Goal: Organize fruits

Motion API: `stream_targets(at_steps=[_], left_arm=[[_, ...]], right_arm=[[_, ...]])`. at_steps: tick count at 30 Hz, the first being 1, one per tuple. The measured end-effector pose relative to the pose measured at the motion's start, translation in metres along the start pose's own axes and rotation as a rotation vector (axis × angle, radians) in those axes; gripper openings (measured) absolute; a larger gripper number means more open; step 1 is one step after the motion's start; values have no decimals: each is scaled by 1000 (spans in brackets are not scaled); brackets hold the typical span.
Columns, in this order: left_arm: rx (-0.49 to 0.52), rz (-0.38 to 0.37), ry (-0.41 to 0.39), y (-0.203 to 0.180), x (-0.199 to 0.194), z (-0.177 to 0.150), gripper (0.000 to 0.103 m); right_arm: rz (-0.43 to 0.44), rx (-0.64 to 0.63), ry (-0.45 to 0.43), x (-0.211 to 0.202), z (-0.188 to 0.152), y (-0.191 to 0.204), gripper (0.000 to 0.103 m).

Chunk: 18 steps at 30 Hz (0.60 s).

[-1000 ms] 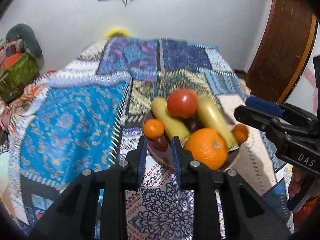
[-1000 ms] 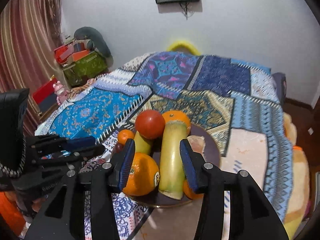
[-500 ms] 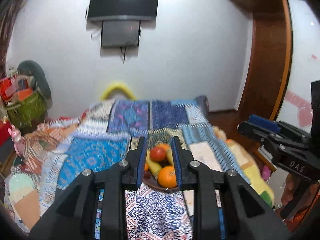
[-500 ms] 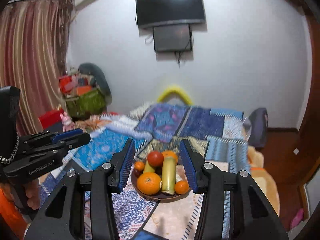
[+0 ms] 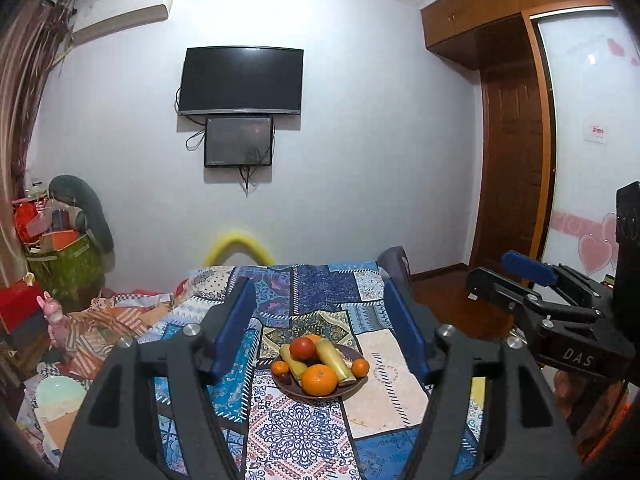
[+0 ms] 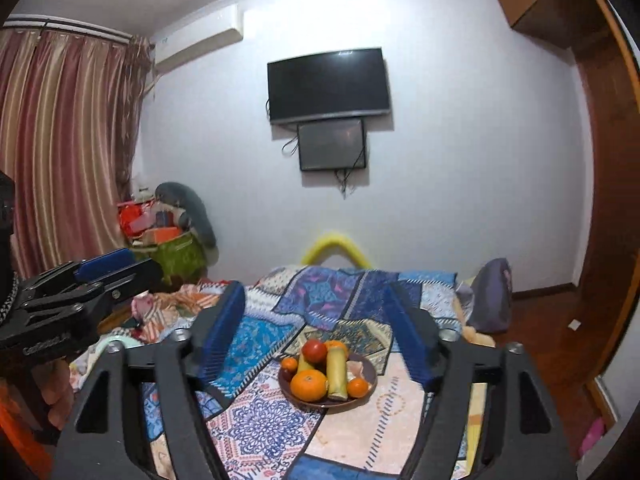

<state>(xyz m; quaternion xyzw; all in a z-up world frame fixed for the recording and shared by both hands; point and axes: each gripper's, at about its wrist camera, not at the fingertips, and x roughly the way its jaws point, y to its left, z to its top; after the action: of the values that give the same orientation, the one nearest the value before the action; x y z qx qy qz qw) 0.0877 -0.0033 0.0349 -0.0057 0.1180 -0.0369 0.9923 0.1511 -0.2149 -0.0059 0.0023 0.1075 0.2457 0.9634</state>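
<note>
A dark round plate (image 5: 354, 387) sits on the patchwork quilt (image 5: 296, 428) on the bed, also in the right wrist view (image 6: 370, 364). It holds a big orange (image 5: 319, 379), a red tomato (image 5: 302, 347), yellow-green gourds (image 5: 335, 360), small tangerines (image 5: 360, 367) and a dark plum (image 5: 285, 378). My left gripper (image 5: 320, 326) is open and empty, held well back from the plate. My right gripper (image 6: 318, 332) is open and empty, also far back; it shows from the side in the left wrist view (image 5: 520, 280).
A TV (image 5: 240, 80) hangs on the far wall. Boxes and bags (image 5: 60, 256) pile at the left by a curtain (image 6: 68, 140). A wooden door and wardrobe (image 5: 512, 200) stand at the right. A pale plate (image 5: 60, 394) lies at the bed's left edge.
Both grippers pulled far back and up from the plate, and both sets of jaws opened wide. The fruit has not moved.
</note>
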Motion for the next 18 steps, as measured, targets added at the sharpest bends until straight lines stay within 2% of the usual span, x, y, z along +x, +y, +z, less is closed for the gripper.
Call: stream_targets(at_steps=[3,5,7,9,10,18], left_arm=[[3,19,-8,-1,-5,0,77],[-5,29,-18,0,-8,-1,89],[-9,31,-21,0,-11,-2,91],[-9,39,-21,1,-11,-3,96],[-8,44,-23,0,-12,-3,100],[-17,50,-23,3,-14,-5,103]], right_arm=[[-27,-10,-19,-4,0,3,84],[-43,-14,-32,-8,0,5,88],[-50,-14,-36,-10,-1,5,93],[-57,-8,-43,-13,-3,5,101],[-65,-5,-49,-14,-4,4,103],[-83,-6,-50,-22,-7,5,103]])
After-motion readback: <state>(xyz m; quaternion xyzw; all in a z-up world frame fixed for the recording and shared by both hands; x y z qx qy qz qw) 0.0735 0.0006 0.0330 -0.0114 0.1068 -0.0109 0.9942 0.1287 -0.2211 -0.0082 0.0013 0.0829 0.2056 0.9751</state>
